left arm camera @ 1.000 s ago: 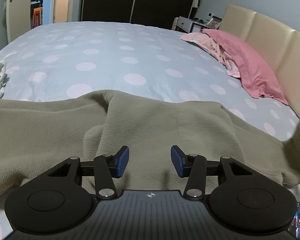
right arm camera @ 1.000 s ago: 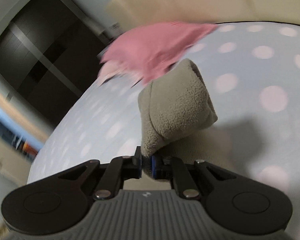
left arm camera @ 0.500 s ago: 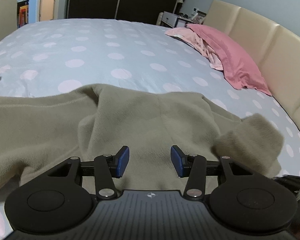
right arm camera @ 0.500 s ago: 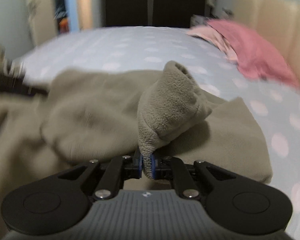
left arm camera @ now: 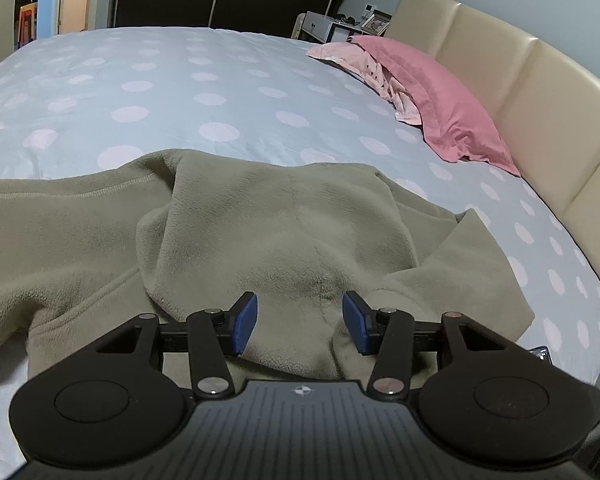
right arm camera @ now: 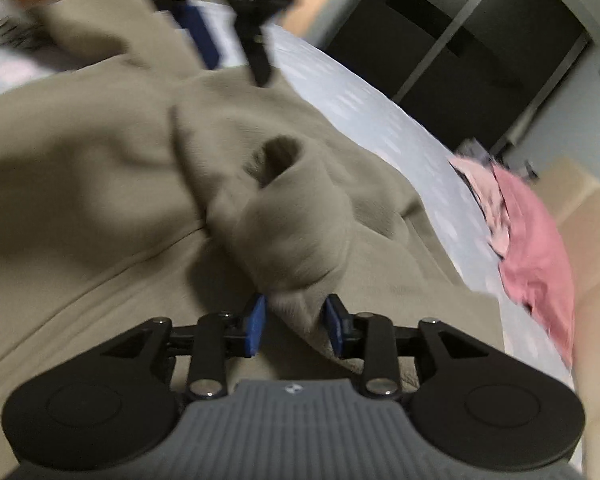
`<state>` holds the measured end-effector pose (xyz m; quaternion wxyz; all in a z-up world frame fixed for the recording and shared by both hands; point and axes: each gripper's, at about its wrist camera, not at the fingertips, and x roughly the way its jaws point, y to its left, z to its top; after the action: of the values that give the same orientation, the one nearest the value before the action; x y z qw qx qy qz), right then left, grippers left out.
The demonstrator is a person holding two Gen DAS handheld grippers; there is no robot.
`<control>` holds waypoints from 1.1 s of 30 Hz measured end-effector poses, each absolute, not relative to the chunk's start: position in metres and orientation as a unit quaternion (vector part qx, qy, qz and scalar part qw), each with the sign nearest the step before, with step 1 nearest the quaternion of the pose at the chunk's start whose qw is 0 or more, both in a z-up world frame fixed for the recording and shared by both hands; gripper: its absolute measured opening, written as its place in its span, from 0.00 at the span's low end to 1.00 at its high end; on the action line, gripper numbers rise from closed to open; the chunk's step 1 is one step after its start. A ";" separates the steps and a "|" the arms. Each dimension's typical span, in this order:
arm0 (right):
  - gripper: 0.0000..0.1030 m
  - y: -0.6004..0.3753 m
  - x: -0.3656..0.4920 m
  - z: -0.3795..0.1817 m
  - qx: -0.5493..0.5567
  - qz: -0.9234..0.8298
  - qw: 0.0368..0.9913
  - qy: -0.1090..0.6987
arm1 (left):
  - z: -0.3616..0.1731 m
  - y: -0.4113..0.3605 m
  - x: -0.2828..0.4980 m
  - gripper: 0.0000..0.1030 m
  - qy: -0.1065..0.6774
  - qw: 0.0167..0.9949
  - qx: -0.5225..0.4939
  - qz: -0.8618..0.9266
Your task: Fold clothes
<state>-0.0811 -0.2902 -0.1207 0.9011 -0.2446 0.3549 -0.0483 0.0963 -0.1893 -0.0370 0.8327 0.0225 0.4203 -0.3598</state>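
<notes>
An olive fleece top (left arm camera: 260,232) lies spread across the near part of the bed (left arm camera: 204,92), on a pale blue cover with pink dots, well apart from the pink pillow (left arm camera: 440,100) by the headboard (left arm camera: 540,92). The step in hand looks like folding a sleeve inward: the sleeve (right arm camera: 284,216), its cuff opening facing up, lies bunched on the body of the top in the right wrist view. The right tongs (right arm camera: 294,326) are opening, the tip of the sleeve between the blue pads but no longer pinched. The left tongs (left arm camera: 300,322) hover about half open just above the middle of the top, gripping nothing; they also appear, blurred, at the top of the right view.

Next, by my judgement, the right tongs need to draw clear without dragging the sleeve back, and the sleeve needs flattening. Then the other side can be folded over.
</notes>
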 end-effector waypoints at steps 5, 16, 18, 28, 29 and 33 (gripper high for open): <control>0.40 -0.284 -0.096 -0.119 -0.275 -0.005 0.893 0.358 | -0.035 -0.186 0.088 0.48 0.431 0.826 0.014 -0.363; 0.46 -0.287 -0.107 -0.125 -0.324 0.001 0.850 0.416 | -0.055 -0.198 0.060 0.55 0.486 0.778 -0.045 -0.395; 0.48 -0.285 -0.105 -0.125 -0.330 0.002 0.848 0.414 | -0.062 -0.204 0.060 0.55 0.499 0.771 -0.054 -0.392; 0.49 -0.280 -0.098 -0.138 -0.344 0.031 0.841 0.416 | -0.097 -0.230 0.069 0.58 0.541 0.754 -0.099 -0.359; 0.49 -0.280 -0.097 -0.139 -0.343 0.032 0.841 0.417 | -0.102 -0.232 0.070 0.56 0.545 0.750 -0.098 -0.361; 0.49 -0.283 -0.093 -0.140 -0.338 0.037 0.842 0.418 | -0.112 -0.239 0.073 0.23 0.550 0.738 -0.101 -0.377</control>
<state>-0.0934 -0.2826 -0.1397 0.8421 -0.3382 0.4184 0.0370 0.0730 -0.2387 -0.1116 0.7382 -0.1013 0.5500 -0.3773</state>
